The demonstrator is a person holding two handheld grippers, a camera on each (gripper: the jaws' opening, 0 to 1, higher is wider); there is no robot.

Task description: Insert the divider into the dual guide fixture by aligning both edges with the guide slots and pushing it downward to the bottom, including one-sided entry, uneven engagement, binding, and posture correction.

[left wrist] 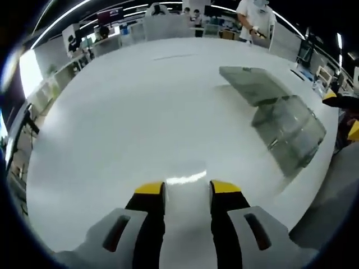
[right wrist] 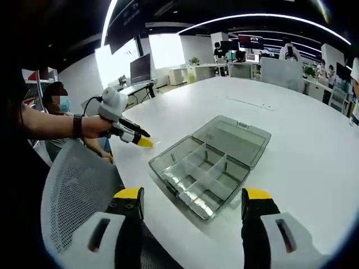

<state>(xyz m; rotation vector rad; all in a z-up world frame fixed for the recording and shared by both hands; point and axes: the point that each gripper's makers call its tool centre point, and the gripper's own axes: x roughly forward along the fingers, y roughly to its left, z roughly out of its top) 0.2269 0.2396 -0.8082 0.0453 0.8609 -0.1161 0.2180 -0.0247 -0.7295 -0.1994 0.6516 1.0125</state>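
A clear plastic compartment box [right wrist: 199, 176] lies on the white table [right wrist: 291, 162] with its hinged lid [right wrist: 233, 137] folded back flat. Thin dividers [right wrist: 216, 168] stand inside it and split it into several cells. My right gripper [right wrist: 193, 196] hovers over the box's near corner, open wide, nothing between its yellow-tipped fingers [right wrist: 130, 195]. In the left gripper view the same box [left wrist: 289, 131] and lid [left wrist: 252, 84] sit off to the right. My left gripper [left wrist: 187, 190] is open over bare table, holding nothing. The left gripper [right wrist: 134, 136] also appears in the right gripper view, held in a hand left of the box.
A grey mesh chair back [right wrist: 73, 190] stands against the table's near edge, below the left gripper. A seated person [right wrist: 56, 98] is behind it. Desks, monitors and other people [left wrist: 255, 17] line the room beyond the table's far rim.
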